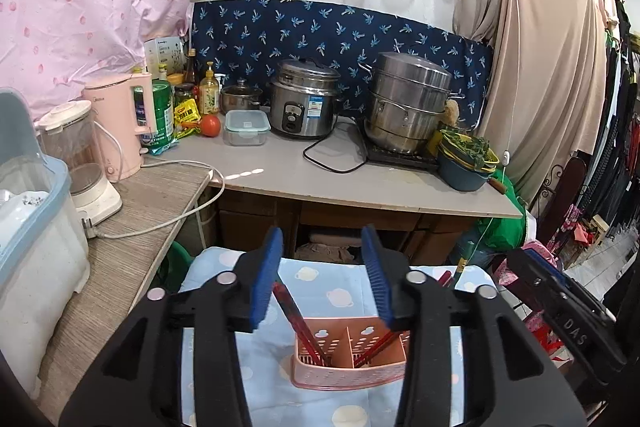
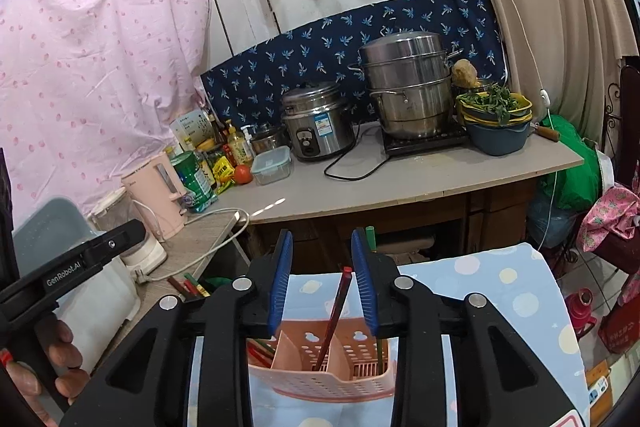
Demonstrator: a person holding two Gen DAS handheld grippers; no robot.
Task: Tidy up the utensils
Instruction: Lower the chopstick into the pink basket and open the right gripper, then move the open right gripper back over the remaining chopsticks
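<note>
A pink perforated utensil holder (image 1: pixel 348 355) with compartments stands on a light blue spotted cloth (image 1: pixel 320 287). Red chopsticks (image 1: pixel 296 323) lean in its left compartment and more red chopsticks (image 1: pixel 376 347) in the right one. My left gripper (image 1: pixel 322 279) is open and empty above the holder. In the right wrist view the holder (image 2: pixel 332 359) sits below my right gripper (image 2: pixel 322 279), which is open; a dark red chopstick (image 2: pixel 338 303) stands up between its fingers without being clamped. A green chopstick (image 2: pixel 378 351) stands in the holder's right compartment. The left gripper's body (image 2: pixel 80 267) shows at the left.
Behind is a counter (image 1: pixel 320 179) with a rice cooker (image 1: pixel 306 103), steamer pot (image 1: pixel 408 99), basin of greens (image 1: pixel 466 159), pink kettle (image 1: pixel 124 123), blender (image 1: pixel 84 163), bottles and a tomato. A dish rack (image 1: pixel 28 227) stands at the left. Loose chopsticks (image 2: pixel 192 285) lie on the side shelf.
</note>
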